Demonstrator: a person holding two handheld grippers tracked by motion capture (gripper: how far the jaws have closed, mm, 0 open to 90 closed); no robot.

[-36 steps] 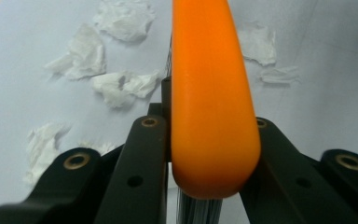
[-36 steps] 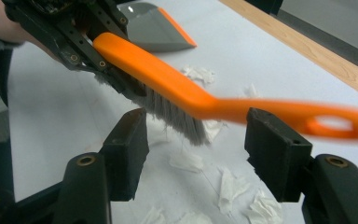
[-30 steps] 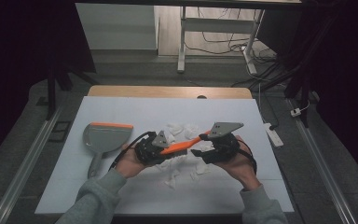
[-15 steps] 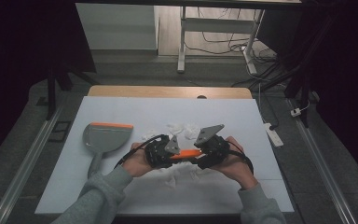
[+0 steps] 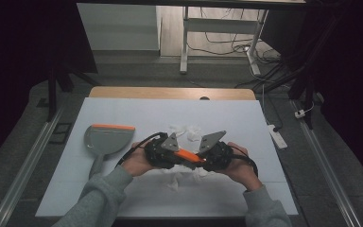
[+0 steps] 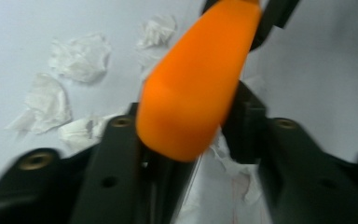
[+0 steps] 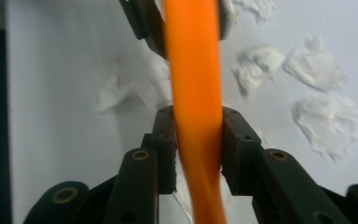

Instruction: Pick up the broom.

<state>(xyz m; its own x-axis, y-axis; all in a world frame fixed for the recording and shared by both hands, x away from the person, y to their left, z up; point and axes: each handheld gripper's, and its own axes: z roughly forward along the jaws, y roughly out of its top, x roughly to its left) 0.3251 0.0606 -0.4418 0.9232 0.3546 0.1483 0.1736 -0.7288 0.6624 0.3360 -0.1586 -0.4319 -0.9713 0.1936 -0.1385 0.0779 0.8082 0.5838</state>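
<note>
Both grippers meet over the middle of the white table (image 5: 246,123), with an orange handle (image 5: 189,155) bridging them. My right gripper (image 7: 198,140) is shut on the orange handle (image 7: 193,70); its jaws have just been closing and both pads press the sides. My left gripper (image 6: 189,126) has just been opening its jaws, and the rounded end of the orange handle (image 6: 191,93) lies loosely between them. In the high view the left gripper (image 5: 176,155) and right gripper (image 5: 202,160) point at each other. Crumpled white paper scraps (image 5: 186,131) lie under and behind them.
A grey dustpan (image 5: 106,139) with an orange lip lies on the table to the left of my left hand. More paper scraps (image 6: 79,58) (image 7: 328,119) are scattered on the sheet. A white power strip (image 5: 276,137) rests beside the table's right edge.
The two hands have drawn closer together and the orange handle, tilted up to the right before, now lies lower and nearly level between the grippers.
</note>
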